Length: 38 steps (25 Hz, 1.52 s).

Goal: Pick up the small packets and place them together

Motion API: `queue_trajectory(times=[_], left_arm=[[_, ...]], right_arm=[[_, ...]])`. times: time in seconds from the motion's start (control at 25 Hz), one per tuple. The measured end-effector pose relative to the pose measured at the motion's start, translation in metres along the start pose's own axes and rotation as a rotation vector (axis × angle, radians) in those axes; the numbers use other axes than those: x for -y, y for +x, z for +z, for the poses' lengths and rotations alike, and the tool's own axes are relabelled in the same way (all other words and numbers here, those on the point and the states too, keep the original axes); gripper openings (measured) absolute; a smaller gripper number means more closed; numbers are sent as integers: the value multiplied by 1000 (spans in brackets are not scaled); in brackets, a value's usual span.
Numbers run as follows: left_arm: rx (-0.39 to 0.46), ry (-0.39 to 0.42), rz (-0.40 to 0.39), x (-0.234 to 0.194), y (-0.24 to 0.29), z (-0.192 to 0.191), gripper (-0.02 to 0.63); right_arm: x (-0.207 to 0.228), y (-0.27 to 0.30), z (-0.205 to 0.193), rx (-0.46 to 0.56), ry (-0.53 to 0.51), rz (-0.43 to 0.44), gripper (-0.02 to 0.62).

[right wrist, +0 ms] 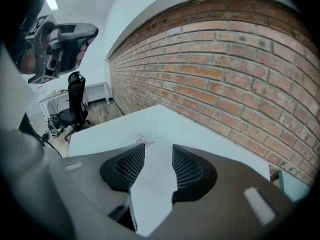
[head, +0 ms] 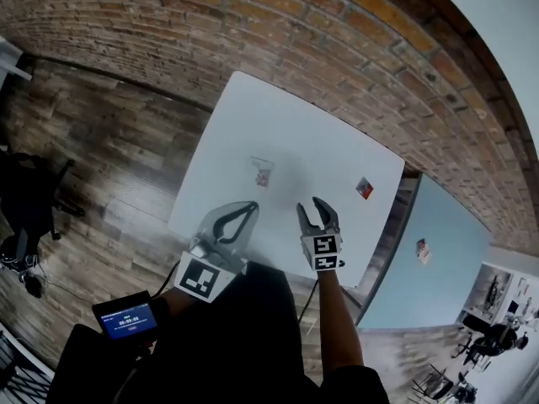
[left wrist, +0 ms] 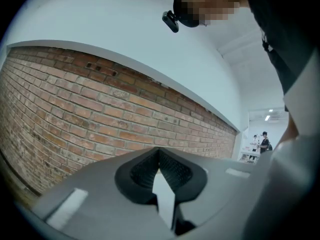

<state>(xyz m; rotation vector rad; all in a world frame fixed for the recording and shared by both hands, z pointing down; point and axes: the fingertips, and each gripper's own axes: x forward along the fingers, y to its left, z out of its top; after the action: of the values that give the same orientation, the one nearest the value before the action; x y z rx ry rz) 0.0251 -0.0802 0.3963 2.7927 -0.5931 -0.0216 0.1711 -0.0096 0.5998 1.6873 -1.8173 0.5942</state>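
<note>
Dark clothing fills the bottom of the head view, and a small blue-lit screen [head: 126,318] sits by your left forearm. Just past it your left gripper [head: 249,209] hangs at the near edge of the white table [head: 320,133]. Its jaws are closed tip to tip with nothing between them, and its own view looks level at the brick wall [left wrist: 75,109] and shows no packet. Beside it, your right gripper [head: 310,206] is tilted down toward the tabletop. Its jaws stand well apart and empty, and only bare white surface shows between the pads. The clear packet [head: 263,172] lies flat on the table beyond both claws. It is a little past the left gripper's tips and to the left of the right gripper's line, and neither touches it. In the right gripper view, that packet peeks out just beyond the tip of the left-hand jaw rather than in the gap. The red packet [head: 364,188] lies further right, near the table's right edge. It is off to the right of your right gripper and well apart from the clear packet. Behind the table runs the brick wall, with the wooden floor [head: 109,141] to the left.
</note>
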Motion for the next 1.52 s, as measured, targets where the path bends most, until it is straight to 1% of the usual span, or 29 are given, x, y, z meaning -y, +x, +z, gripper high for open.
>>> queue_trajectory(times=[0.08, 0.16, 0.28, 0.4, 0.56, 0.64, 0.76, 0.92, 1.04, 1.2, 1.36, 1.44, 1.52], left_arm=[[-15, 11, -22, 13, 11, -2, 0], [6, 27, -42, 27, 26, 2, 0], [10, 33, -56, 51, 41, 0, 0], [-6, 48, -59, 68, 55, -5, 0], [-8, 60, -20, 81, 68, -7, 0], [-8, 70, 8, 87, 72, -9, 0], [-13, 81, 52, 95, 77, -13, 0], [-10, 119, 124, 102, 83, -12, 0], [-9, 121, 180, 105, 82, -13, 0], [-31, 113, 257, 104, 76, -21, 0], [-49, 110, 301, 104, 74, -27, 0], [-56, 107, 320, 103, 72, -29, 0], [-63, 103, 339, 102, 68, -30, 0]], right_arm=[[18, -15, -1, 25, 25, -35, 175], [39, -29, -5, 43, 38, -69, 173], [72, -47, -26, 41, 90, -110, 170], [112, -53, -51, 10, 155, -141, 170], [162, -49, -79, -49, 141, -155, 170], [182, -44, -97, -90, 116, -148, 170], [211, -34, -124, -169, 50, -125, 170], [238, -11, -147, -264, -63, -53, 170], [252, 4, -160, -311, -124, -11, 172], [263, 25, -171, -338, -108, 35, 172], [268, 41, -180, -364, -119, 72, 181], [272, 45, -181, -353, -90, 69, 175], [274, 46, -181, -342, -18, 48, 170]])
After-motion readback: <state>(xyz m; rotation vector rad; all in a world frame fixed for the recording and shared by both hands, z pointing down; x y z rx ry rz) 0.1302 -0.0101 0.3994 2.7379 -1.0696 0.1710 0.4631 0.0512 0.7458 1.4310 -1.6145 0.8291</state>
